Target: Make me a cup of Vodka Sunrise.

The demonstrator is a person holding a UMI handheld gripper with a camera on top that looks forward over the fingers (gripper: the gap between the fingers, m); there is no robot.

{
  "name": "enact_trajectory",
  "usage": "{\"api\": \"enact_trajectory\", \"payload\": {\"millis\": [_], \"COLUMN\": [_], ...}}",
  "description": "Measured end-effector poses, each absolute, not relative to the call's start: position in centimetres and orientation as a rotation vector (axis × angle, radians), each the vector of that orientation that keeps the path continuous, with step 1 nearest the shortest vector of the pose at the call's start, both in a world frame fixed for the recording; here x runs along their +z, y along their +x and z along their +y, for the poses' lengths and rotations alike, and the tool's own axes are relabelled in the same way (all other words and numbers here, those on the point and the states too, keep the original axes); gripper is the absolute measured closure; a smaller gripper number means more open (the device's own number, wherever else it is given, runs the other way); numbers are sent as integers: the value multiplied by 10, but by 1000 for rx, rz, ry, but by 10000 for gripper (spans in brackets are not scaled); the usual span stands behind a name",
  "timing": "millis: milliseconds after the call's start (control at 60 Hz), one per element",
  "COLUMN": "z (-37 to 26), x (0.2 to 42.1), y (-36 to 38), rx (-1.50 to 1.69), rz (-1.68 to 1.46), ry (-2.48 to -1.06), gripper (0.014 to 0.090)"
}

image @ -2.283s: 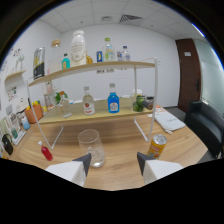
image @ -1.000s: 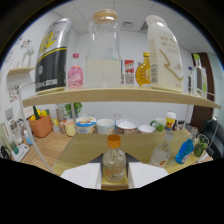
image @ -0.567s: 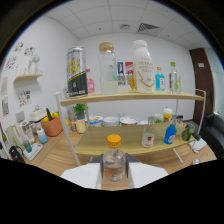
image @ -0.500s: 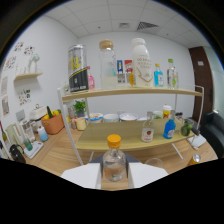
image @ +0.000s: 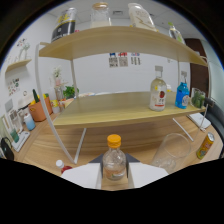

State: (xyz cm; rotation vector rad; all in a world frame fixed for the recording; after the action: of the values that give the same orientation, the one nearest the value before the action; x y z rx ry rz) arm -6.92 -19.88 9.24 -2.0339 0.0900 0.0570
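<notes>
My gripper is shut on a small clear bottle with an orange cap, which stands upright between the two white fingers. An empty clear glass stands on the wooden table just ahead of the right finger. Beyond them rises a two-tier wooden shelf. Its lower board carries a clear bottle with a red label, a blue bottle and a green-tinted glass. Several bottles on the top board show only from below.
A yellow can stands on the table right of the glass. A red-capped item lies by the left finger. Plant pots and small jars sit at the left. The shelf's white wire legs come down to the table ahead.
The gripper, still holding the orange-capped bottle, has dropped from top-shelf height to near the table. The glass and can have come into view at the right.
</notes>
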Motion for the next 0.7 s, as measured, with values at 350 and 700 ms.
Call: {"api": "enact_trajectory", "payload": {"millis": [350,700], "z": [-185,-197], "x": [29,21], "y": [-79,-84], "rx": [6,33], "rz": [40,45], "ry": [-2160,-2179], "gripper": [699,684]}}
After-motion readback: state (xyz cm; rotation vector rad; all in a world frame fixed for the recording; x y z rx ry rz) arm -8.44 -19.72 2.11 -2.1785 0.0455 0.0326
